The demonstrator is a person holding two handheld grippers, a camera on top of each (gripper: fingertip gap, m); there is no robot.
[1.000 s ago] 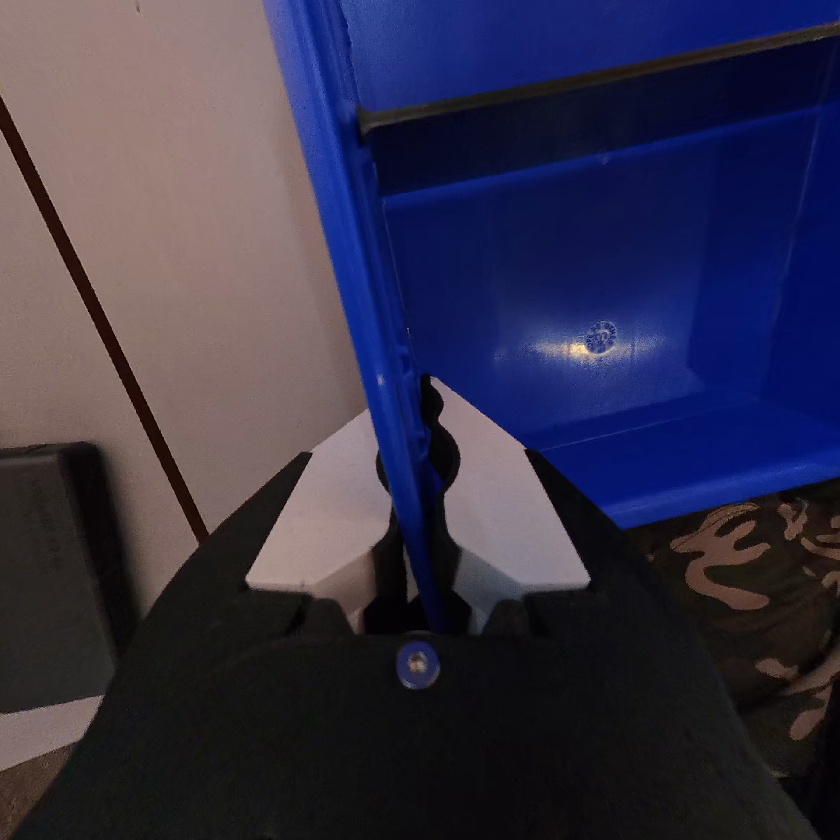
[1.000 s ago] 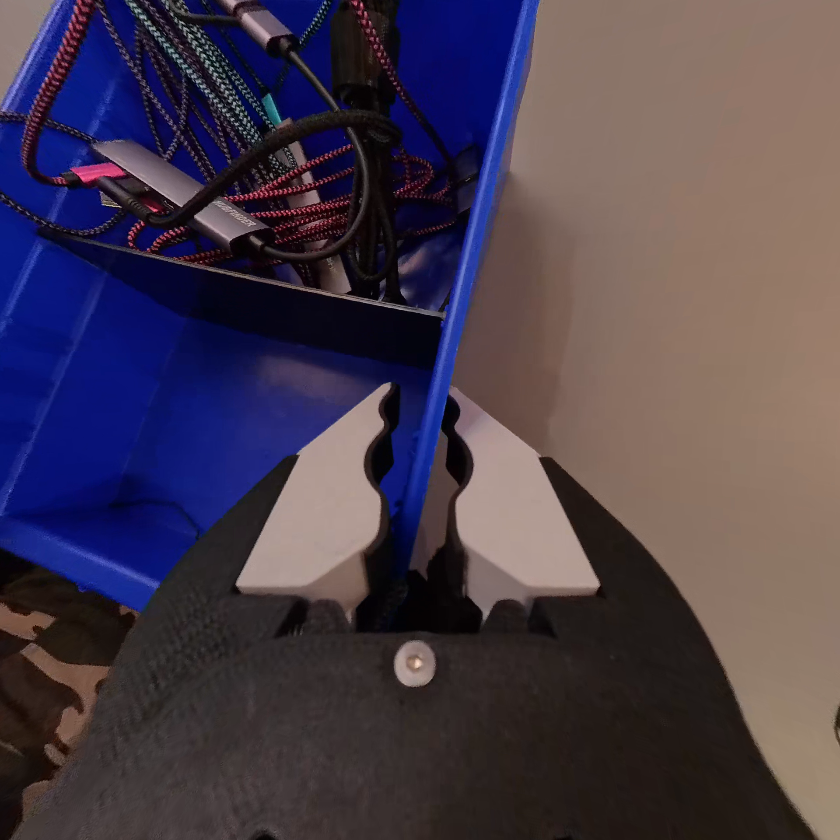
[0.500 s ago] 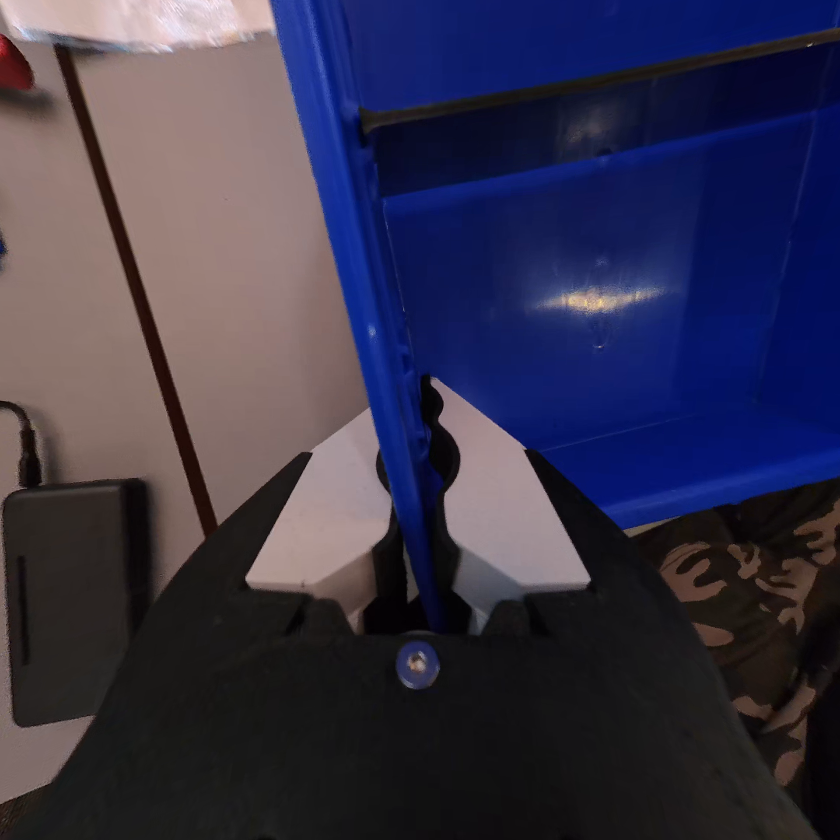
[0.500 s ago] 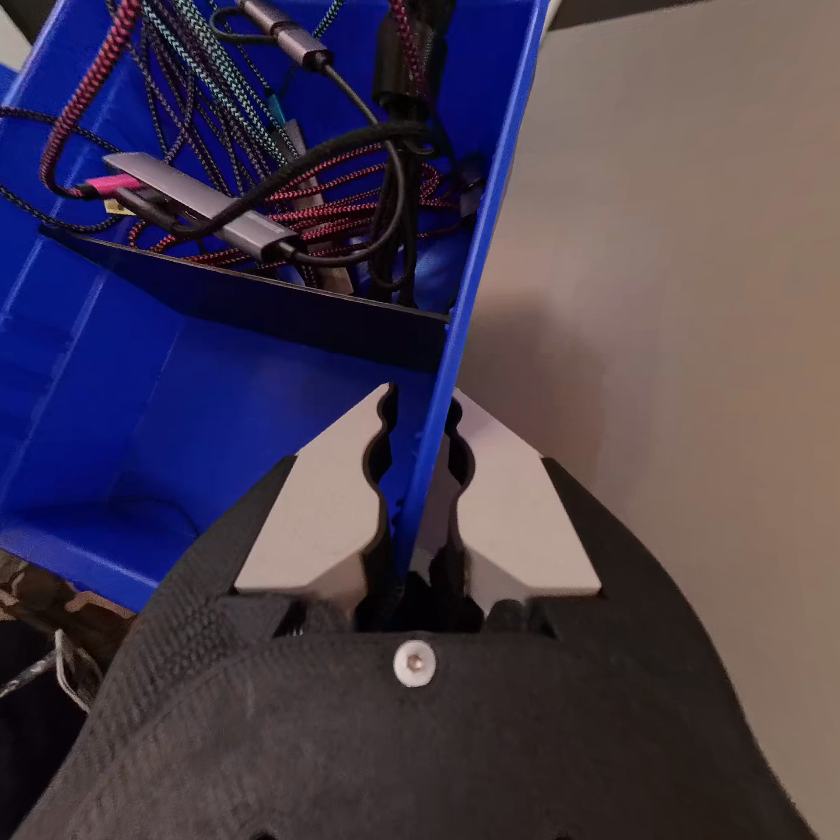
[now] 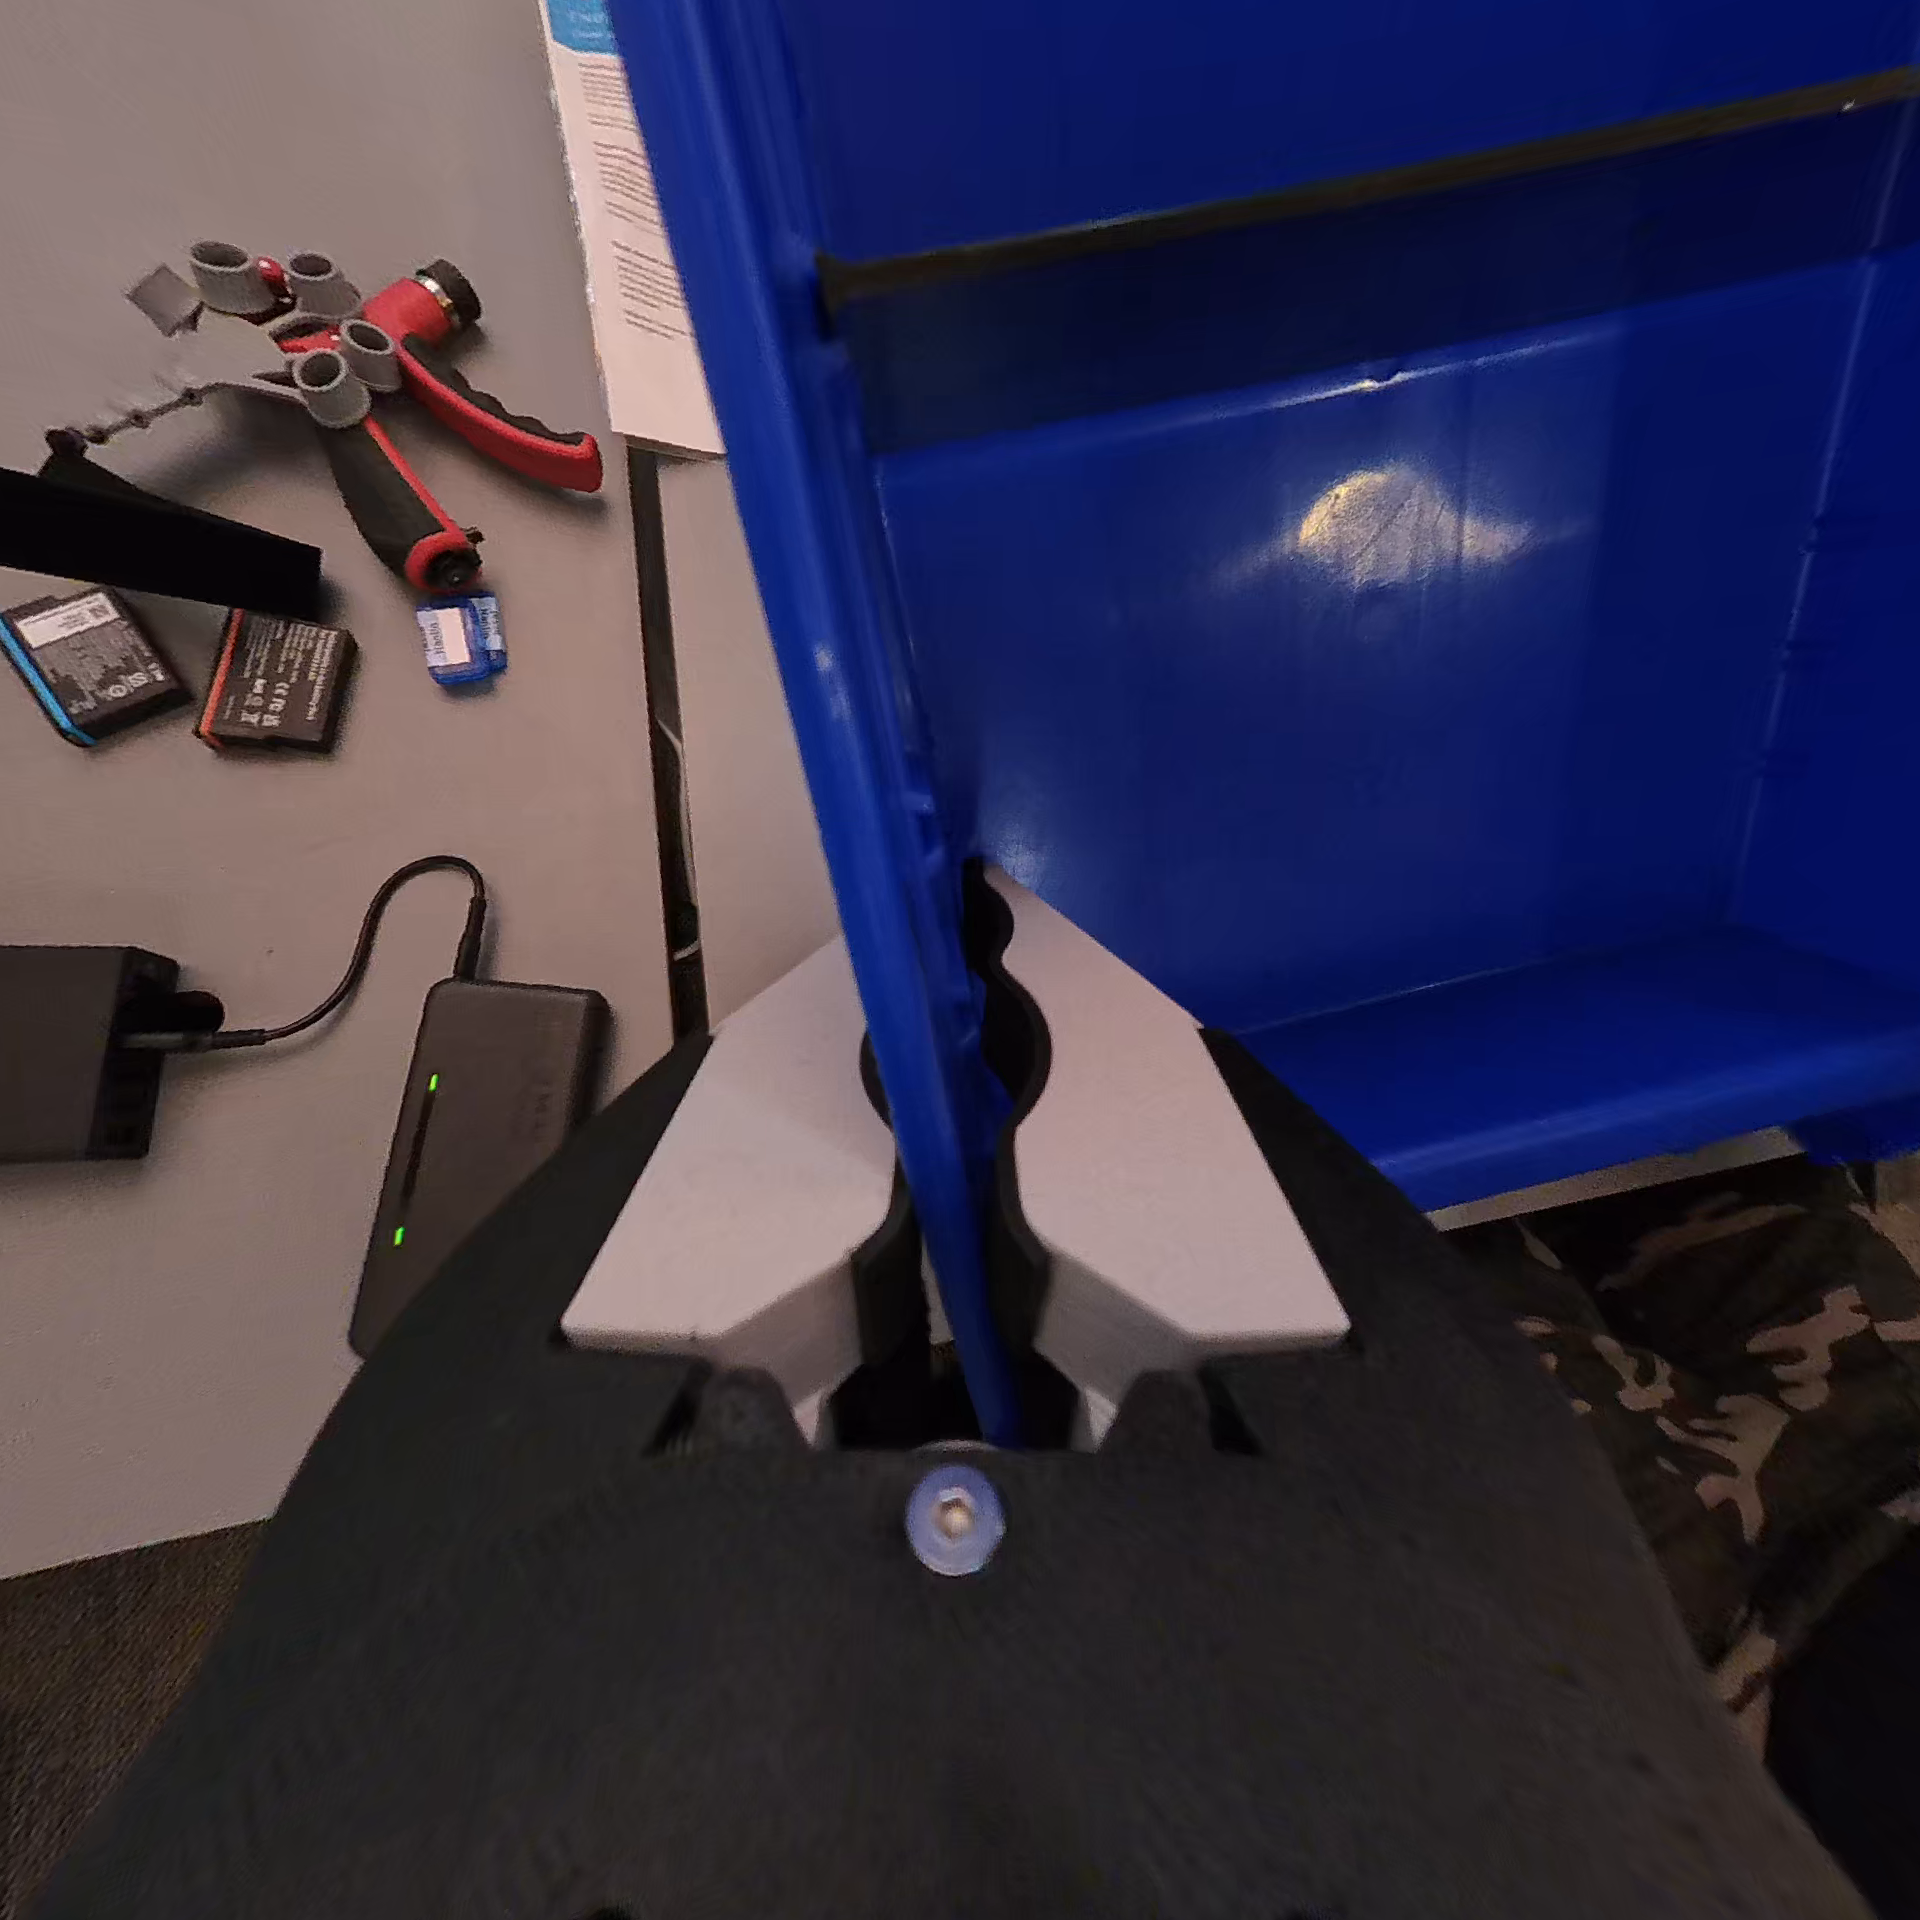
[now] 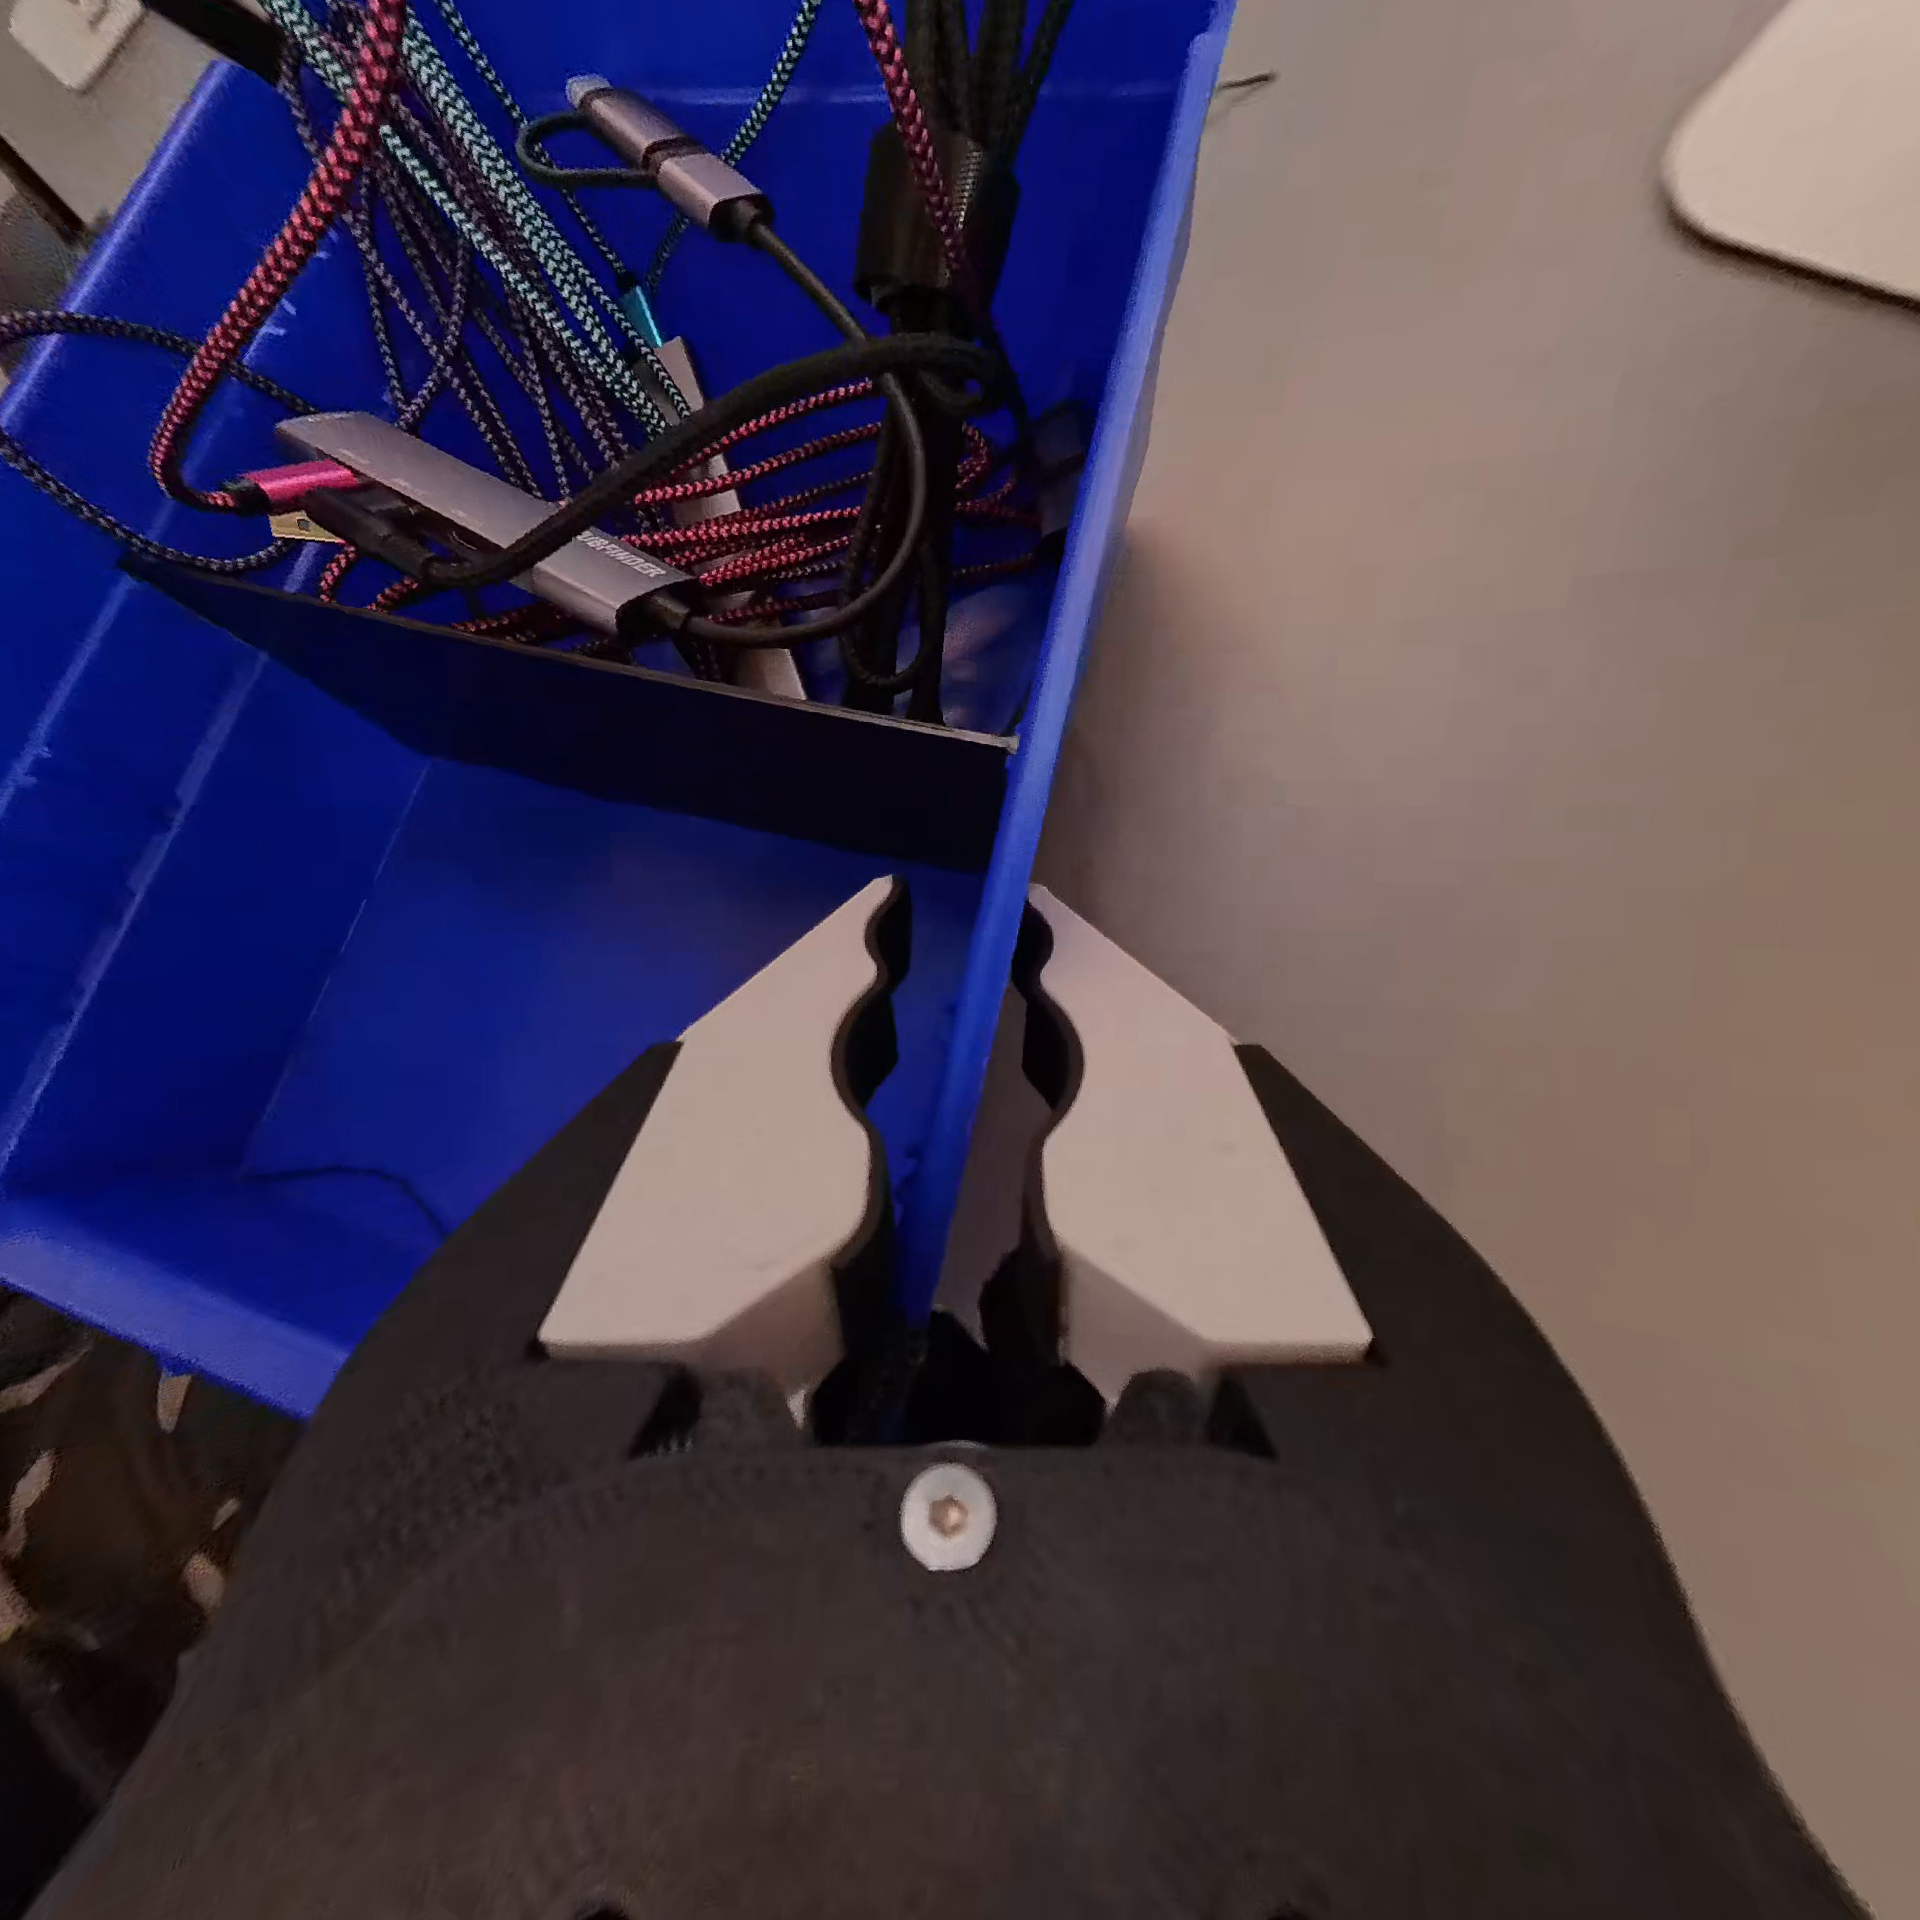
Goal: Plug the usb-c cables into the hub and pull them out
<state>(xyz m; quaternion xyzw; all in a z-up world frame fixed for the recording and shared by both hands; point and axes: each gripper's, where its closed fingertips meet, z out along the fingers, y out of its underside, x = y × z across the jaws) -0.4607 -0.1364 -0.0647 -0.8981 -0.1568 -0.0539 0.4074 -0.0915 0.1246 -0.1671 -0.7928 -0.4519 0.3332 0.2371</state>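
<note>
Fingers (image 5: 1132, 1132) of the left gripper (image 5: 961, 1049) pinched one side wall of the blue bin (image 5: 1351, 779); the right gripper (image 6: 961, 1039) clamped the opposite wall. Behind the bin's divider (image 6: 582, 717), the grey hub (image 6: 499, 509) lay tangled among braided usb-c cables (image 6: 790, 499). Batteries (image 5: 275, 681) sat on the grey surface (image 5: 208, 883).

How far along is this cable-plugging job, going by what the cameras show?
Barely begun. Both grippers are busy with the blue bin: the left gripper clamps one side wall, the right gripper straddles the opposite wall. The grey hub lies among tangled cables in the far compartment, already with some plugs in it. All plugging and pulling remains.
</note>
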